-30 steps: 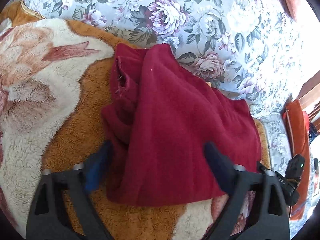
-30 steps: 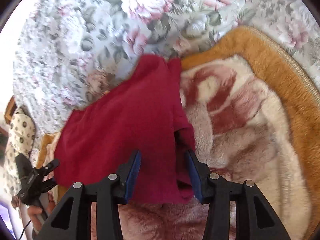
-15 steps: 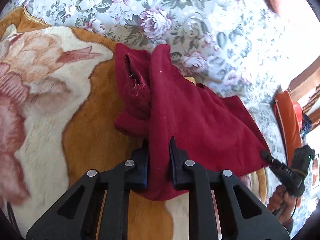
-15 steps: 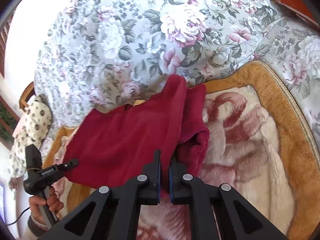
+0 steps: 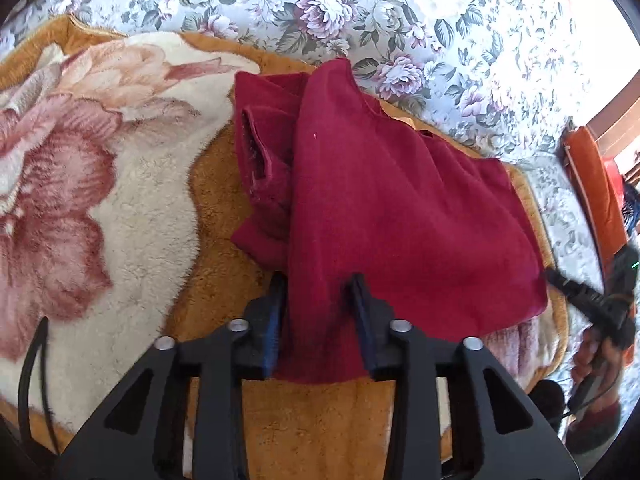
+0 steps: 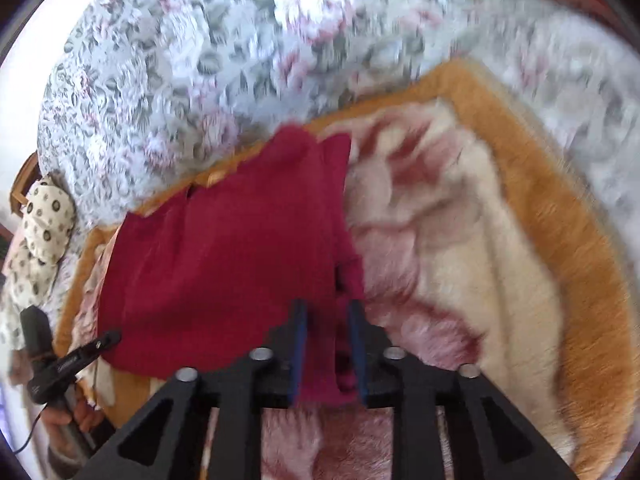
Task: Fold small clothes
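A dark red fleece garment (image 5: 384,208) lies partly folded on a plush blanket, one sleeve doubled under at its left. In the left wrist view my left gripper (image 5: 318,300) is part open, its fingers straddling the garment's near edge without pinching it. In the right wrist view the same garment (image 6: 224,264) lies left of centre. My right gripper (image 6: 326,344) is part open too, its blue-padded fingers on either side of the garment's near corner. The right wrist view is blurred.
The orange, cream and pink plush blanket (image 5: 100,208) covers a floral sheet (image 5: 400,20). The other gripper and the hand holding it show at each view's edge (image 5: 600,304) (image 6: 60,364). A spotted cushion (image 6: 44,224) lies far left. An orange object (image 5: 596,184) stands at the right.
Both grippers, open a second ago, were shut on the garment's edge half a second ago; now both jaws have opened partway. The garment has settled flatter on the blanket.
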`<state>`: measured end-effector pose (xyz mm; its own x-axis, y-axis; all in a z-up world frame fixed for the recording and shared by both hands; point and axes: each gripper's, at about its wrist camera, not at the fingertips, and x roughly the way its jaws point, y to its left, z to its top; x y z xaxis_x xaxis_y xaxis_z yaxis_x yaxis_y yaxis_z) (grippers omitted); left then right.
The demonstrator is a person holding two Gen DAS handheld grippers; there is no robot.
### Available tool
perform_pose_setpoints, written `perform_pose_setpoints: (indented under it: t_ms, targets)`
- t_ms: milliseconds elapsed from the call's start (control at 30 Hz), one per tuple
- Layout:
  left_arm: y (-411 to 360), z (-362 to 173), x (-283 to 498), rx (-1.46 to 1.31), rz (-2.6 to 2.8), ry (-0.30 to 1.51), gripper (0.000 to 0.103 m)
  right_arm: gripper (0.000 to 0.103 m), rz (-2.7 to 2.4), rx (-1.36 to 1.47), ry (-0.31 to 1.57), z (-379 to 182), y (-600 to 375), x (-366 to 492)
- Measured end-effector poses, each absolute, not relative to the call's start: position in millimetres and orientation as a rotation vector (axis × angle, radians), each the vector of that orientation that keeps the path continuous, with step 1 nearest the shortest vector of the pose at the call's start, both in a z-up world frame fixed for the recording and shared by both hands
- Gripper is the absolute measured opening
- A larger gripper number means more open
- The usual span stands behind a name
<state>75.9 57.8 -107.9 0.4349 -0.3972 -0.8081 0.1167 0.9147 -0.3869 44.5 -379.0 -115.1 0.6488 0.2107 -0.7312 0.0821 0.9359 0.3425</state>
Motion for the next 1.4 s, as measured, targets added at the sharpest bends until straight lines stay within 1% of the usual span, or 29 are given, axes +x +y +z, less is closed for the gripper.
perform_pose_setpoints:
  t_ms: [33, 67, 167, 300, 333, 367, 433, 533, 667, 867, 900, 933, 967, 1000, 1067, 1200, 1300, 1400]
  targets:
    - [61, -107, 75, -0.29, -0.314, 1.07, 0.043, 0.03, 0.058, 0.33, 0.839, -104, -376, 45]
    - [66, -104, 74, -0.299, -0.305, 1.06, 0.045, 0.032, 0.054, 0.312, 0.822, -97, -375, 47]
    - [77, -95, 73, -0.313, -0.281, 1.029, 0.045, 0.039, 0.07, 0.243, 0.786, -80, -364, 70]
    - [84, -76, 85, -0.319, -0.257, 0.979, 0.046, 0.039, 0.047, 0.162, 0.803, -77, -353, 128]
    - [85, -73, 90, -0.328, -0.257, 0.975, 0.052, 0.039, 0.041, 0.152, 0.804, -79, -353, 144]
    - [86, -70, 97, -0.338, -0.262, 0.968, 0.061, 0.039, 0.041, 0.148, 0.817, -83, -353, 158]
    - [86, -63, 112, -0.354, -0.278, 0.942, 0.068, 0.039, 0.052, 0.139, 0.847, -90, -351, 178]
    - [75, -62, 140, -0.337, -0.314, 0.952, 0.07, 0.039, 0.06, 0.1, 0.871, -101, -348, 194]
    - [57, -76, 184, -0.3, -0.33, 1.028, 0.07, 0.039, 0.079, 0.097, 0.879, -107, -349, 201]
    - [37, -94, 220, -0.215, -0.295, 1.109, 0.069, 0.039, 0.106, 0.082, 0.897, -113, -349, 210]
    - [34, -96, 221, -0.198, -0.3, 1.112, 0.067, 0.039, 0.11, 0.081, 0.891, -113, -349, 210]
    - [31, -97, 223, -0.182, -0.298, 1.114, 0.049, 0.035, 0.114, 0.08, 0.884, -112, -349, 210]
    - [29, -100, 226, -0.165, -0.287, 1.124, 0.021, 0.013, 0.12, 0.069, 0.879, -112, -348, 210]
    - [28, -104, 229, -0.158, -0.285, 1.144, 0.013, 0.007, 0.12, 0.046, 0.876, -111, -345, 209]
    - [28, -104, 233, -0.166, -0.288, 1.137, 0.007, 0.007, 0.126, 0.029, 0.835, -105, -341, 205]
    - [34, -90, 241, -0.18, -0.279, 1.08, 0.007, 0.007, 0.118, 0.048, 0.754, -83, -342, 206]
    - [35, -87, 254, -0.192, -0.261, 1.066, 0.007, 0.007, 0.091, 0.046, 0.744, -78, -342, 219]
    - [31, -97, 265, -0.177, -0.232, 1.079, 0.007, 0.007, 0.048, 0.04, 0.767, -87, -340, 236]
